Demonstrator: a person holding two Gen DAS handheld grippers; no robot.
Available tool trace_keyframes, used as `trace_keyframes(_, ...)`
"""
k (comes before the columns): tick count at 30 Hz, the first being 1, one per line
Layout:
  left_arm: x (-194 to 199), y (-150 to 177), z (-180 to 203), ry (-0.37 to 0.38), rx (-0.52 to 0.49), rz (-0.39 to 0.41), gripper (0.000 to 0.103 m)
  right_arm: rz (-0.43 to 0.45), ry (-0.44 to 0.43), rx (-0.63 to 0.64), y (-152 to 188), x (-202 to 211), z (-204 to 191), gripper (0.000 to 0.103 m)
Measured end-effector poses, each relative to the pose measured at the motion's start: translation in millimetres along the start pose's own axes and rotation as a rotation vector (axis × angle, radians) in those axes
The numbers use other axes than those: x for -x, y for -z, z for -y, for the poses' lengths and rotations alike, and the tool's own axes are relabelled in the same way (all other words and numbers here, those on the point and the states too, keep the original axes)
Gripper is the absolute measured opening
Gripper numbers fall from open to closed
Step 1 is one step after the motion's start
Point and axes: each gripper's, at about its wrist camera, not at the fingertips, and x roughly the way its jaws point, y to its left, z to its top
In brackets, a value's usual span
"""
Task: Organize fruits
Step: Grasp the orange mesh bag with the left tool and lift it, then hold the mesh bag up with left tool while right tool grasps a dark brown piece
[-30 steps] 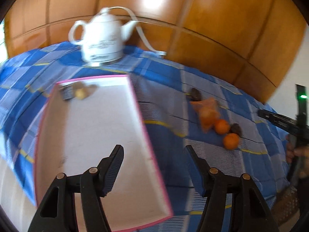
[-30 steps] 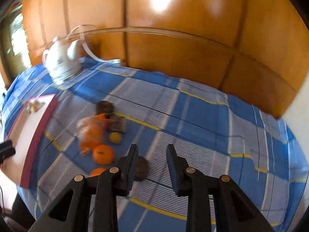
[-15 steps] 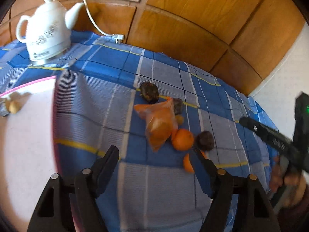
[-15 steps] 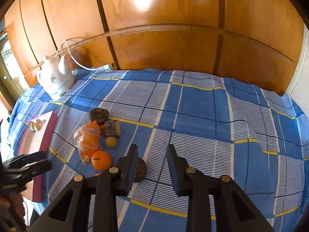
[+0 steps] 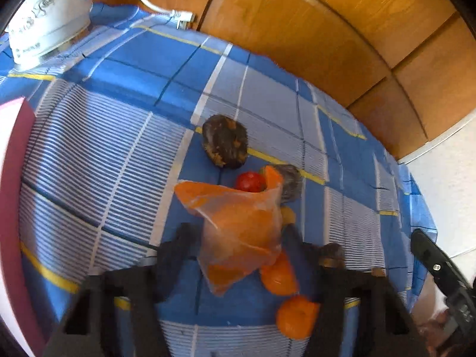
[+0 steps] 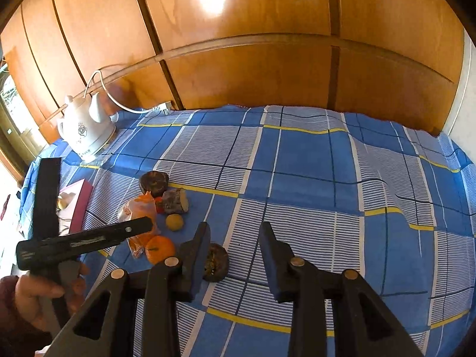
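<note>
Only the right wrist view shows the whole white kettle and the hand gripping the left tongs, which point steeply down, closing, astride a crinkled orange plastic bag without pressing it. Round oranges lie beside it on the checked blue cloth. The right tongs hang narrowly parted, empty.

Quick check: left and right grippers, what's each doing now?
Left gripper: closing, fingers either side of the orange bag, not yet gripping.
Right gripper: open, empty.
</note>
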Motion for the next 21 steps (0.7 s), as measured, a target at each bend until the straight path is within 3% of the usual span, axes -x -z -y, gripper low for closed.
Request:
trace_keyframes(2, 2, 3, -2, 0.02, -0.009, 0.015, 0.048, -0.008, 0.002, 0.01, 1, -2, -2, 0.034)
trace_keyframes(8, 25, 22, -11, -0.01, -0.08, 0.041, 0.048, -0.013, 0.012, 0.026, 2, -4, -3, 0.034)
trace_keyframes(15, 66, 78, -11, -0.093, -0.252, 0.109, 0.048, -0.027, 0.015, 0.009, 4, -6, 1, 0.034)
trace_keyframes(21, 60, 113, -13, -0.103, -0.307, 0.119, 0.047, -0.037, 0.0, -0.001, 5, -8, 2, 0.034)
